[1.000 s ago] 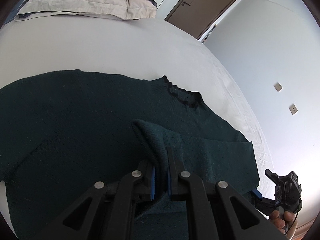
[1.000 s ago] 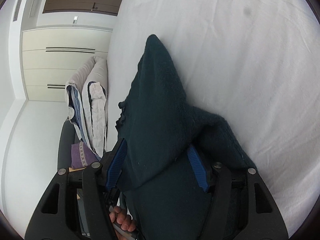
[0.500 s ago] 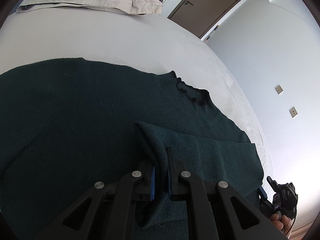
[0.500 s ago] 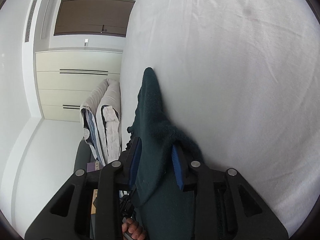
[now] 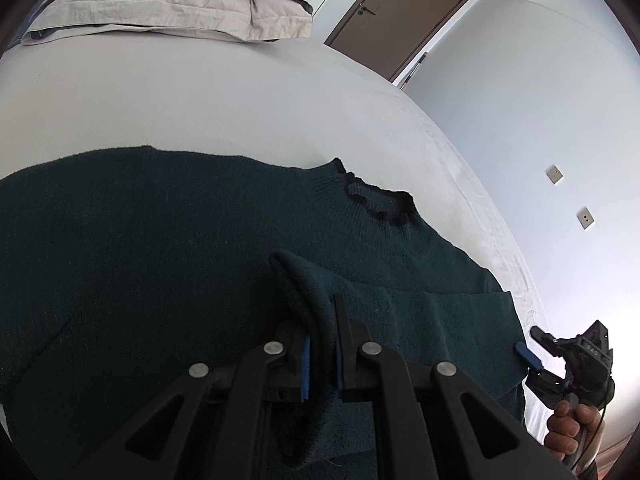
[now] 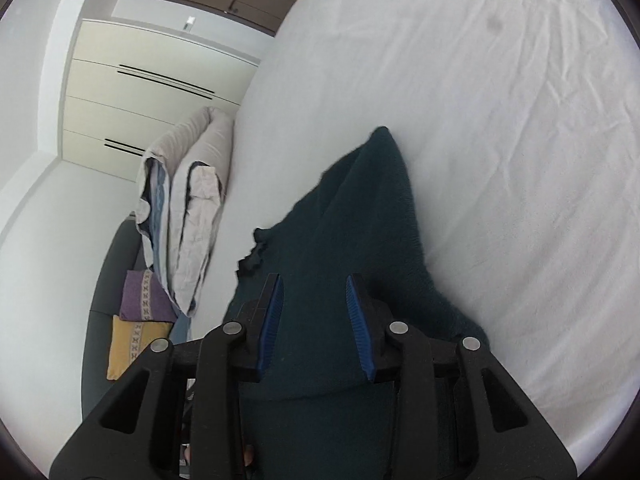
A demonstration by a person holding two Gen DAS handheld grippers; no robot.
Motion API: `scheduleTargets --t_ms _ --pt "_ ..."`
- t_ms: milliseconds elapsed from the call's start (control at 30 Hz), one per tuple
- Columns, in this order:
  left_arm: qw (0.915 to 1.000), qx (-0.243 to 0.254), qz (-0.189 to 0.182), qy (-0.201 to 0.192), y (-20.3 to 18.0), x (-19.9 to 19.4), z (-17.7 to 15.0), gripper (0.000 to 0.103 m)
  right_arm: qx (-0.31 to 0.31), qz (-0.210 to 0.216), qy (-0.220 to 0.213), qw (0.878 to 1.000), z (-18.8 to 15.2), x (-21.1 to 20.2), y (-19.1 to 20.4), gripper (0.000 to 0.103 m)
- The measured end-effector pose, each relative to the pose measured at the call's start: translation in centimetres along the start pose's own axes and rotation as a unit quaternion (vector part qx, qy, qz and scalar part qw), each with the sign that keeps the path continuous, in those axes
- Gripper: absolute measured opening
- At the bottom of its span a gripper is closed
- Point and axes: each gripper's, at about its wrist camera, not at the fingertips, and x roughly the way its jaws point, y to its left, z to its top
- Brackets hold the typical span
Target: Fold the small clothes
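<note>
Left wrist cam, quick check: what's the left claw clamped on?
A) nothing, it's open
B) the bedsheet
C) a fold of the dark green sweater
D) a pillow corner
C: in the left wrist view the left claw has its blue pads pinched on a raised fold of the dark green sweater, which lies spread over the white bed.

Both wrist views look down close; both show sweater (image 5: 160,240).

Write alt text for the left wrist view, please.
The left gripper pinches a fold of a dark green sweater spread on a white bed. Pillows lie behind; the right gripper is at the right edge.
</note>
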Motion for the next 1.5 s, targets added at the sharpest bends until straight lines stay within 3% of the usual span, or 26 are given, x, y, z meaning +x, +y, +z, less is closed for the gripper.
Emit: scheduleTargets --t_ms 167,333,567,667,767,867,967,1100,1233,1333,1400,1500 --pt "1.0000 -0.001 -0.006 -0.002 0.7 0.4 0.0 0.010 0.020 0.018 -0.044 0.999 0.9 -0.5 -3.9 0.022" --pt "0.9999 0.002 -0.011 -0.007 0.9 0.7 -0.2 0.010 -0.036 -0.060 -0.076 0.995 2.8 -2.3 -2.1 0.026" --pt "0.9999 0.001 -0.009 -0.011 0.9 1.0 -0.5 0.012 -0.117 -0.147 -0.020 0.982 6.9 2.3 1.2 0.026" --pt "0.9999 0.001 -0.010 -0.011 1.0 1.2 -0.6 0.012 -0.140 -0.146 -0.020 0.979 7.7 3.7 2.0 0.026" --pt "0.9999 0.004 -0.009 -0.012 1.1 1.3 -0.8 0.013 -0.201 -0.183 -0.011 0.962 7.8 5.2 3.6 0.025" --pt "0.9998 -0.003 -0.017 -0.013 1.5 1.4 -0.8 0.013 -0.249 -0.221 -0.012 0.943 7.2 6.0 4.6 0.014" --pt "0.9993 -0.014 -0.032 -0.013 2.1 1.5 -0.8 0.014 -0.240 -0.230 -0.022 0.943 7.4 5.8 4.3 0.006" --pt "0.9991 -0.013 -0.036 -0.017 2.3 1.5 -0.9 0.014 -0.265 -0.260 -0.040 0.928 7.0 6.2 4.4 0.004" --pt "0.9987 -0.018 -0.044 -0.019 2.7 1.6 -1.1 0.014 -0.250 -0.284 -0.066 0.924 7.7 6.0 3.3 0.000" --pt "0.9987 -0.017 -0.043 -0.020 2.8 1.7 -1.2 0.014 -0.222 -0.252 -0.064 0.940 8.6 4.9 2.5 0.000" --pt "0.9988 -0.014 -0.041 -0.022 2.7 1.7 -1.2 0.014 -0.231 -0.234 -0.094 0.939 8.0 2.8 3.7 0.000" --pt "0.9988 -0.014 -0.042 -0.023 2.7 1.8 -1.2 0.014 -0.241 -0.161 -0.125 0.949 5.8 -0.5 6.2 0.006"
